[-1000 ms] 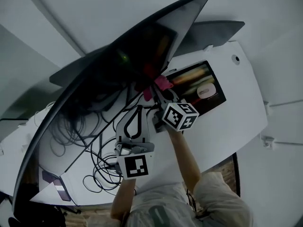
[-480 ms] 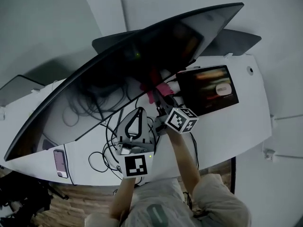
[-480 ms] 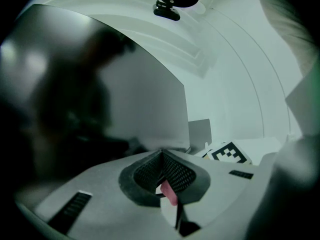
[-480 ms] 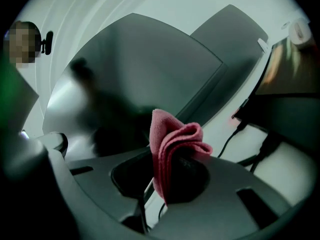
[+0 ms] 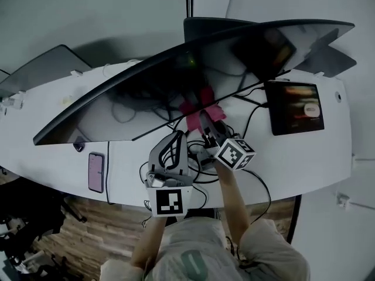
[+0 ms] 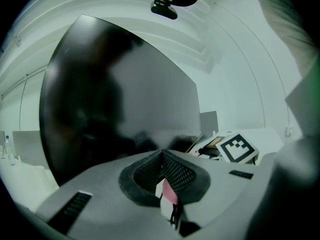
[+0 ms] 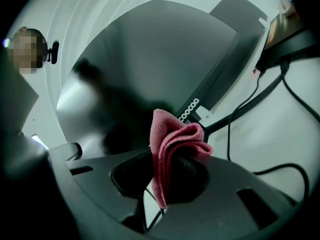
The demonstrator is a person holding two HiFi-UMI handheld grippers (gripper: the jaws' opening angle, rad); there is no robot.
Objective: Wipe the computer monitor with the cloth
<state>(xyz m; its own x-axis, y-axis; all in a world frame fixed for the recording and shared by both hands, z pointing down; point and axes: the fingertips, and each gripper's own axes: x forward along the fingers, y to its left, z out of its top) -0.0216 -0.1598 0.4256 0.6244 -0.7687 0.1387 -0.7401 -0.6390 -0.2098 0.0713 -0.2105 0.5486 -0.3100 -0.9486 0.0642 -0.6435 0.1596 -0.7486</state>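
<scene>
A wide curved monitor [image 5: 176, 81] stands dark across the white desk [image 5: 304, 157]. My right gripper [image 5: 205, 122] is shut on a folded pink cloth [image 5: 199, 111], which it holds at the screen's lower edge near the middle. In the right gripper view the cloth [image 7: 175, 139] bunches up out of the gripper [image 7: 172, 169], just before the monitor [image 7: 150, 69]. My left gripper [image 5: 176, 140] hangs beside it to the left, shut on nothing. In the left gripper view that gripper [image 6: 161, 156] points up at the dark monitor [image 6: 120, 99].
A tablet [image 5: 295, 115] with a lit screen lies at the right of the desk. A phone [image 5: 95, 171] lies near the front left edge. Black cables [image 5: 246, 174] loop under and around both grippers. A second dark monitor [image 5: 41, 69] stands at the far left.
The head view has swung, so the monitor now lies more level across the picture and the phone shows. Both grippers stay by the screen's lower edge, the cloth still clamped.
</scene>
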